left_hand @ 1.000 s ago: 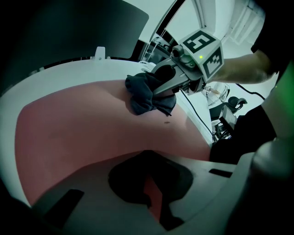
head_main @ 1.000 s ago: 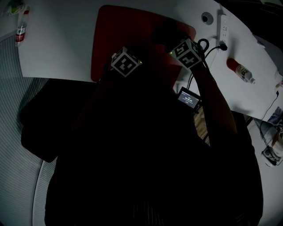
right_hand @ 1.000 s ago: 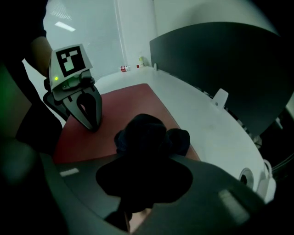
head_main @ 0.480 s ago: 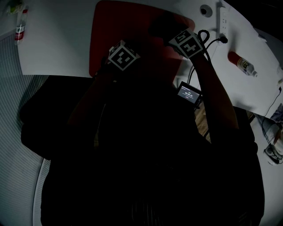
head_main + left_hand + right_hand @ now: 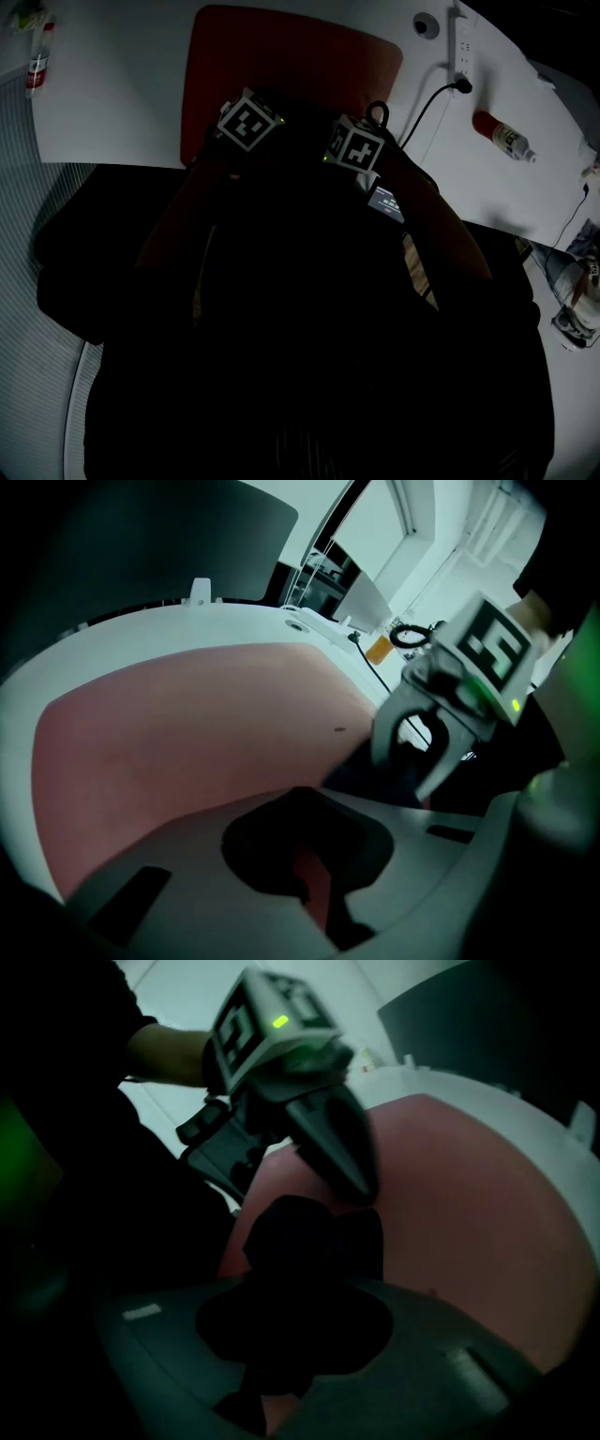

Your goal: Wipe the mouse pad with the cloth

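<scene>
A red mouse pad [image 5: 291, 66] lies on the white table [image 5: 122, 84]. Over its near edge my left gripper [image 5: 246, 108] rests low on the pad [image 5: 187, 724], and its jaws look shut with only a sliver of red between them. My right gripper [image 5: 349, 131] is just to its right, also at the near edge. It is shut on a dark cloth [image 5: 309, 1237] that is bunched against the pad [image 5: 469, 1213]. In the left gripper view the cloth [image 5: 370, 772] shows as a dark lump under the right gripper. Both sets of fingertips are hidden in the head view.
A white power strip [image 5: 464, 47] with a black cable [image 5: 422, 108] lies right of the pad, next to a round table grommet [image 5: 425, 23]. A red-and-white bottle [image 5: 504, 137] lies further right and another [image 5: 36, 66] at the far left. A small lit screen [image 5: 384, 202] sits by my right arm.
My right gripper has drawn the cloth from the pad's far right part back toward the near edge, ending close beside the left gripper. The left gripper has hardly moved.
</scene>
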`<state>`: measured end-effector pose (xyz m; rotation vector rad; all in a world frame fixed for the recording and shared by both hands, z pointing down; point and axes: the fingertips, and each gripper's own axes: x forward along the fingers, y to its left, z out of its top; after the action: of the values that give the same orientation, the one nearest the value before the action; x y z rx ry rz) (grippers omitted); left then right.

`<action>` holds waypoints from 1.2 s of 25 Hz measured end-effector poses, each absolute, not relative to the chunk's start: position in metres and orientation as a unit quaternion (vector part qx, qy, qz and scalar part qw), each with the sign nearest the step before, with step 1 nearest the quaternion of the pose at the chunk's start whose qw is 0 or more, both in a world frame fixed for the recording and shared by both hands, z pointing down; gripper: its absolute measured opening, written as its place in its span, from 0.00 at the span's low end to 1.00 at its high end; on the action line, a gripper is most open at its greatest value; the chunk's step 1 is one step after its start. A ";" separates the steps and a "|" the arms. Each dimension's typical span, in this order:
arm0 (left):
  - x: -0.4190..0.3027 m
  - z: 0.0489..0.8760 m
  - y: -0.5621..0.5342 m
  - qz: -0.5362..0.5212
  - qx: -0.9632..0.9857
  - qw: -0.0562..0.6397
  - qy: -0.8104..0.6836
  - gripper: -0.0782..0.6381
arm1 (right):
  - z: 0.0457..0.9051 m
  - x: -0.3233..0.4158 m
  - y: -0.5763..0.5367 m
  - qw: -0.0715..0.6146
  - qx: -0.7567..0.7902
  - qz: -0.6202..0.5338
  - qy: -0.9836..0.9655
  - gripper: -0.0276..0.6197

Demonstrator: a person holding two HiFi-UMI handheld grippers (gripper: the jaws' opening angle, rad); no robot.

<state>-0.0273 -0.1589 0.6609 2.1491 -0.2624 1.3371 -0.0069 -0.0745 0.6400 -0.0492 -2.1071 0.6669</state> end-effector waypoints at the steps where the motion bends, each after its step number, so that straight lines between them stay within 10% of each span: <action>1: -0.026 0.661 -0.160 0.499 0.809 0.294 -0.100 0.12 | 0.641 -0.012 -0.064 0.452 -0.044 0.259 -0.852 0.18; 17: -0.026 0.658 -0.162 0.490 0.814 0.293 -0.108 0.12 | 0.645 0.078 -0.239 0.518 0.171 0.141 -0.826 0.17; 30: -0.026 0.661 -0.163 0.485 0.815 0.299 -0.109 0.12 | 0.645 -0.017 -0.044 0.556 -0.067 0.100 -0.823 0.17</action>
<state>-0.0261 -0.1628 0.6607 2.1640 -0.2907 1.2880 -0.0167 -0.0444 0.6451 -0.1590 -1.9424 0.2369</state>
